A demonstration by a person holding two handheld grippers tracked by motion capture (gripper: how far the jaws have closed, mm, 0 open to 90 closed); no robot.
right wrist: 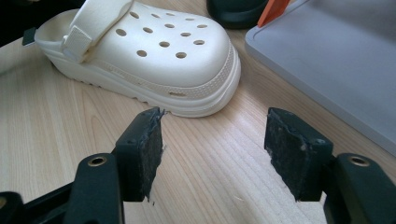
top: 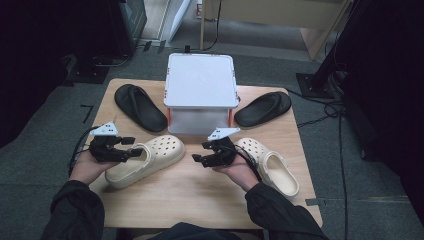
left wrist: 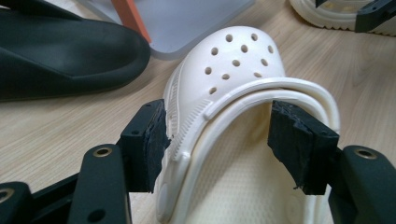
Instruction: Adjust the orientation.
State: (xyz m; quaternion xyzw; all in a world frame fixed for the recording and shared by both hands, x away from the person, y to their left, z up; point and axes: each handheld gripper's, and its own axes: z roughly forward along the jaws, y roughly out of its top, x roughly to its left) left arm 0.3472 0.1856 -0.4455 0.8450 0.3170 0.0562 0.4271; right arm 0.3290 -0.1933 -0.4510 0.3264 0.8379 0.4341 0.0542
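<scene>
Item: cream clog [top: 145,160] [left wrist: 233,93] [right wrist: 149,51], foam, perforated toe cap, ribbed sole edge, heel strap swung forward over the upper. Rests sole-down on the tabletop [top: 200,195], toe toward the far right, near the front left. Its strap end sits between the open pads of the left tool [top: 131,147] [left wrist: 217,144]; one pad touches its outer side.

Two cream clogs [top: 146,160] [top: 267,165], dotted with round holes over the toes, lie on a pale wood-grain tabletop [top: 200,195]. Two plain black slippers [top: 140,107] [top: 263,108] flank a white box [top: 201,92] with orange corner strips. The tongs [top: 134,146] [top: 199,151] are black.
</scene>
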